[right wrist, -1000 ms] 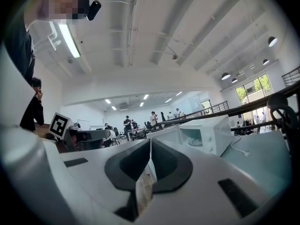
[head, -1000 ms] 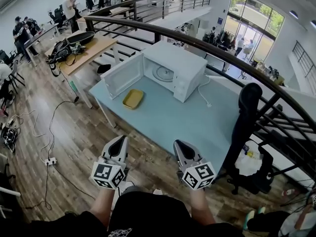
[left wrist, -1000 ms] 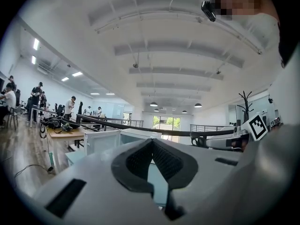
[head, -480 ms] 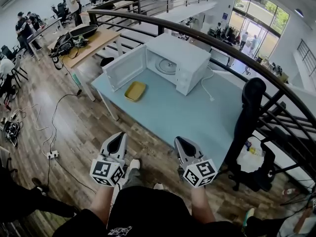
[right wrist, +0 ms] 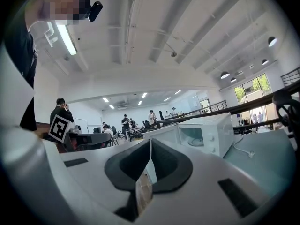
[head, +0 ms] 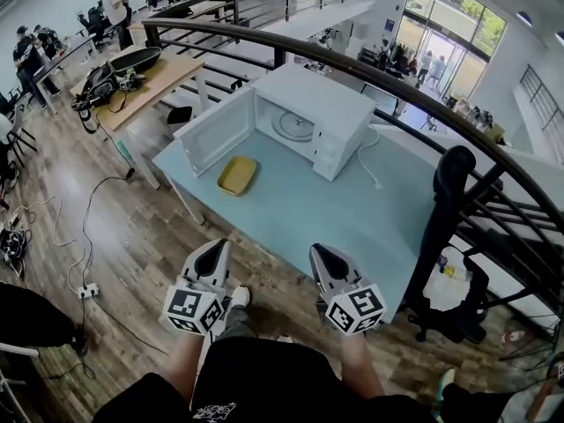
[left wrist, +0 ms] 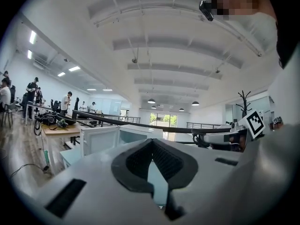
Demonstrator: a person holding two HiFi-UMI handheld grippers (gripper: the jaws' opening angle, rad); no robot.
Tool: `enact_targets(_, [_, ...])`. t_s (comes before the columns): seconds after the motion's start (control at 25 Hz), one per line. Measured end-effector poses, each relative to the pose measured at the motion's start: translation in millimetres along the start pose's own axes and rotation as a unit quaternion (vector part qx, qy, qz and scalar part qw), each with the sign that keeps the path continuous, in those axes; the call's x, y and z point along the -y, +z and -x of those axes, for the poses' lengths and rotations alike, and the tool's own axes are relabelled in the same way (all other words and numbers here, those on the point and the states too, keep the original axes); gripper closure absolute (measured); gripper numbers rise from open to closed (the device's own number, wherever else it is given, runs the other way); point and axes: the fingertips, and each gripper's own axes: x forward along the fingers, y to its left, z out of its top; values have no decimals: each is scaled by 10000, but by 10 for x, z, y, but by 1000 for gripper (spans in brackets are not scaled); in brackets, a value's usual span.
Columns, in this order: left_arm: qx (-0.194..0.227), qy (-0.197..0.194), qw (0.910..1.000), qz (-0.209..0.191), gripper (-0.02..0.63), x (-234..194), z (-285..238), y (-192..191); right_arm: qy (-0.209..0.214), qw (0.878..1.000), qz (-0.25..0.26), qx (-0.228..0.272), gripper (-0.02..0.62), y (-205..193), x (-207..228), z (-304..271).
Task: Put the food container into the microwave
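Observation:
A yellow food container (head: 237, 174) lies on the light blue table (head: 308, 214), just in front of the white microwave (head: 322, 122), whose door (head: 214, 132) hangs open to the left with the glass turntable showing inside. Both grippers are held low near my body, short of the table's near edge and well away from the container. My left gripper (head: 212, 256) is shut and holds nothing. My right gripper (head: 321, 255) is shut too, also with nothing in it. In the right gripper view the microwave (right wrist: 206, 132) shows at right; in the left gripper view the microwave (left wrist: 101, 139) stands at left.
A dark curved railing (head: 423, 104) runs behind the table. A black coat stand (head: 445, 201) stands at the table's right end. A wooden desk (head: 145, 77) with bags stands at left, cables (head: 84, 236) lie on the wood floor, and people stand far back.
The view has drifted a little closer to the table. Both grippers stay shut and keep their place in front of my body.

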Motion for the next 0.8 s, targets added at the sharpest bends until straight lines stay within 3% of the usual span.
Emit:
enact_targets(0.32, [-150, -175, 9997, 53, 598, -669, -624, 14, -12, 9998, 64, -172, 588, 31, 145, -899])
enact_targets(0.8, [-280, -899, 9954, 150, 598, -1431, -1505, 147, -316, 9993, 83, -157, 588, 192, 330, -1996])
